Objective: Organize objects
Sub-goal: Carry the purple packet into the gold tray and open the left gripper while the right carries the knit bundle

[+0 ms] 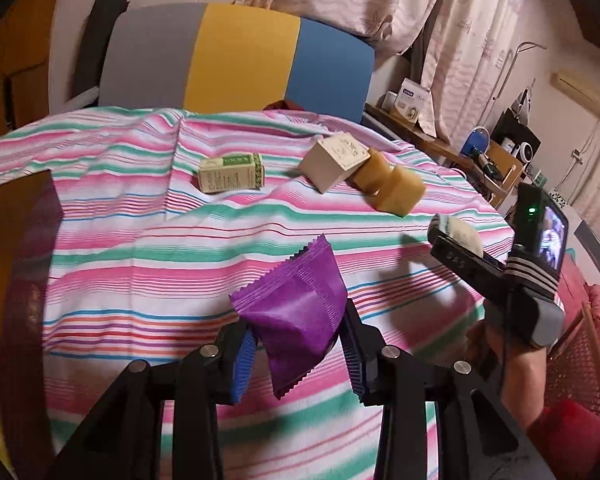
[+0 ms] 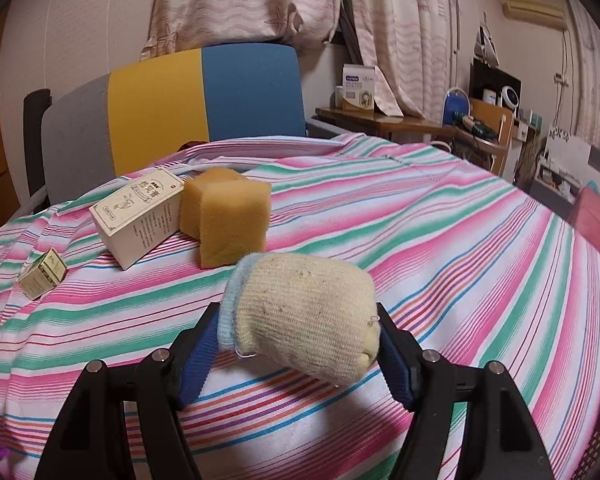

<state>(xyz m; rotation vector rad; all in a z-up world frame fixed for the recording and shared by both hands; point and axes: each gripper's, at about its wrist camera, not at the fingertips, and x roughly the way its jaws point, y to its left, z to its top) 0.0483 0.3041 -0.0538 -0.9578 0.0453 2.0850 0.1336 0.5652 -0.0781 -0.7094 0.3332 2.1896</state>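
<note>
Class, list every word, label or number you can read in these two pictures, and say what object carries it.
"DAS": black arm of the right gripper.
Tall cream carton: print blurred, unreadable.
Small green-and-cream box: too small.
White-and-blue box on the far wooden desk: too small.

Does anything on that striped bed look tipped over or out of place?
Yes. The larger cream box sits tilted, propped against the yellow sponge instead of lying flat. The small green box lies apart from them, on its side. Nothing looks spilled or damaged.
</note>
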